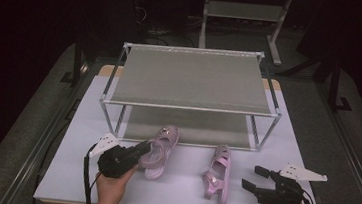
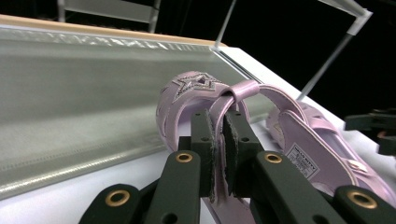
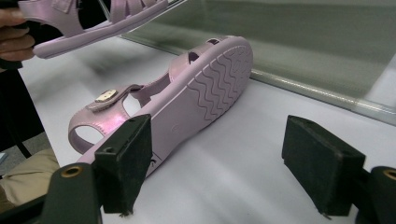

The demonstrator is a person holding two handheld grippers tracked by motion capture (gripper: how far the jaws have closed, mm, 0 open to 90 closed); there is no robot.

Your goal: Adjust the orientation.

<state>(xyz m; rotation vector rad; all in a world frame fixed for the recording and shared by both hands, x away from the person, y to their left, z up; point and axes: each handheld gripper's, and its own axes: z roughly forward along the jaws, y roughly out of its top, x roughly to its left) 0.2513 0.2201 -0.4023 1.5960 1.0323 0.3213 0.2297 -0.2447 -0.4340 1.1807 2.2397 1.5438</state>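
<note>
Left gripper (image 2: pixel 218 140) jaws pinching a pink sandal's (image 2: pixel 205 93) strap hide it.

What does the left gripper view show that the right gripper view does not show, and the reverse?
Left gripper view alone: the star ornament on the held sandal, and the left gripper shut on its strap. Right gripper view alone: the wavy sole of the lying sandal, tipped on its side, with the right gripper open near it. Both share the two sandals and the rack's lower shelf.

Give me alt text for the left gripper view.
The left gripper has its black fingers shut on the strap of a pink sandal with a glittery star, in front of the grey shelf. The other pink sandal lies just right.
</note>
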